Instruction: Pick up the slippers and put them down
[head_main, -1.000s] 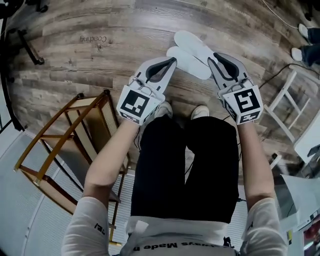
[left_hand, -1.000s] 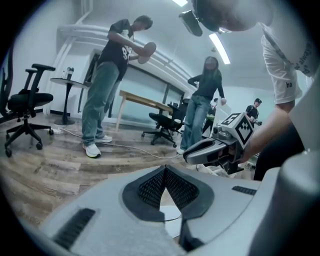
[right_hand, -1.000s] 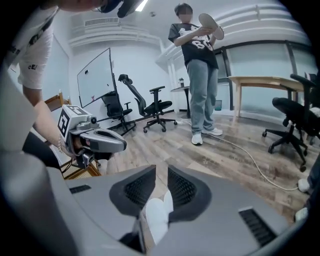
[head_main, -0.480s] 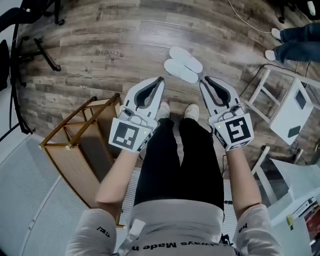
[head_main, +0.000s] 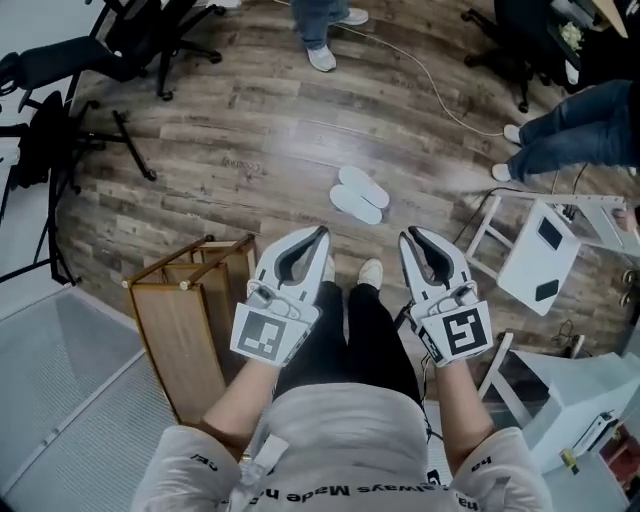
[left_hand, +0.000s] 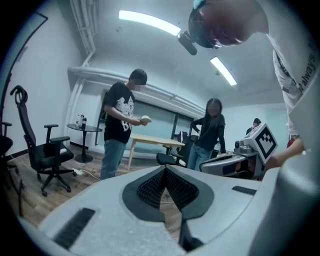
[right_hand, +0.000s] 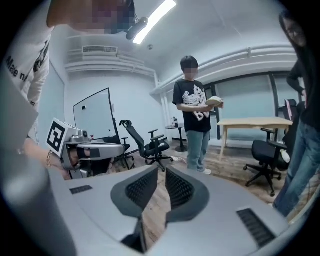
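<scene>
Lying well beyond left gripper (head_main: 321, 233) and right gripper (head_main: 409, 238): both slippers (head_main: 359, 195).

The wood-plank floor (head_main: 240, 120) carries a pair of white slippers (head_main: 358, 195) just above the middle of the head view, toward 12 o'clock. They lie side by side, touching, soles down. At 8 o'clock a wooden rack (head_main: 185, 330) stands on the planks, next to a grey ribbed mat (head_main: 70, 400) at 7 o'clock. A black office chair (head_main: 150, 35) stands at 11 o'clock, and a white-framed stool (head_main: 485, 235) at 3 o'clock.
</scene>
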